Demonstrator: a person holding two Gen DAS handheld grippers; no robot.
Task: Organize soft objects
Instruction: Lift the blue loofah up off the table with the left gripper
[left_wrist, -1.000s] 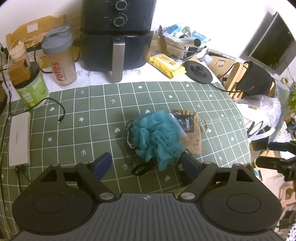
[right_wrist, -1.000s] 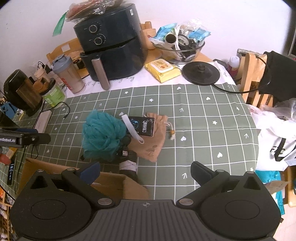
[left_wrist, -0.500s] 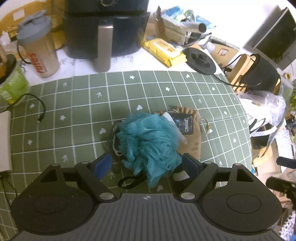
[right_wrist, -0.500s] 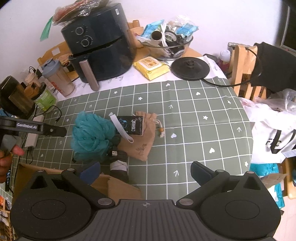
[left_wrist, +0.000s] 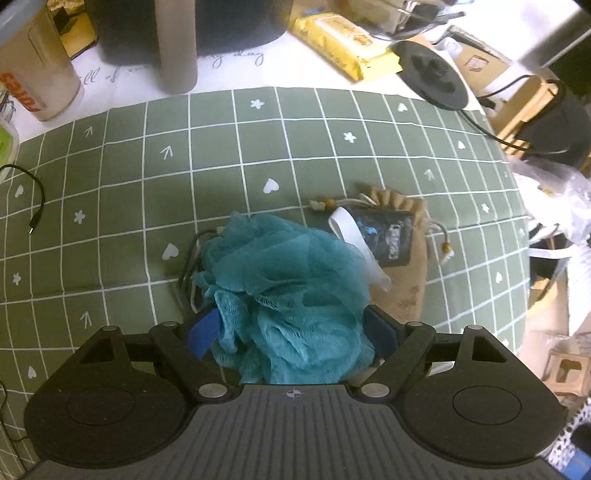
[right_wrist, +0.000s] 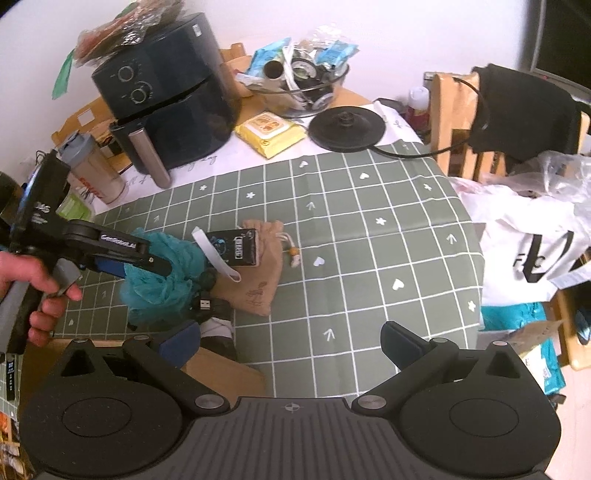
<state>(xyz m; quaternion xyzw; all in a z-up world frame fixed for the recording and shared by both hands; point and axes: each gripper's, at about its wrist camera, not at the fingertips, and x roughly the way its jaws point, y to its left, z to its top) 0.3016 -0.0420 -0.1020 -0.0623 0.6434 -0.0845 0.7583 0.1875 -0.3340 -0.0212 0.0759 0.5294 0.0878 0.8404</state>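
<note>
Setting: a lived-in home, dining or kitchen corner.
- Table under a green tablecloth (right_wrist: 369, 236) with white grid, hearts and arrows.
- Black air fryer (right_wrist: 166, 99) with two dials at the far edge.
- Electric kettle base (right_wrist: 347, 127) with its cord trailing off to the right.
- Glass bowl (right_wrist: 303, 85) heaped with packets and oddments.
- Yellow pack of wipes (right_wrist: 271, 133) just beside the bowl.
- Shaker bottle (right_wrist: 92, 168) with grey lid and a green tub at the left.
- Wooden chair (right_wrist: 465, 147) draped with dark clothing.
- Plastic bags (right_wrist: 535, 236) piled beside the table.
- Cardboard box (right_wrist: 218, 369) at the near edge.
</note>
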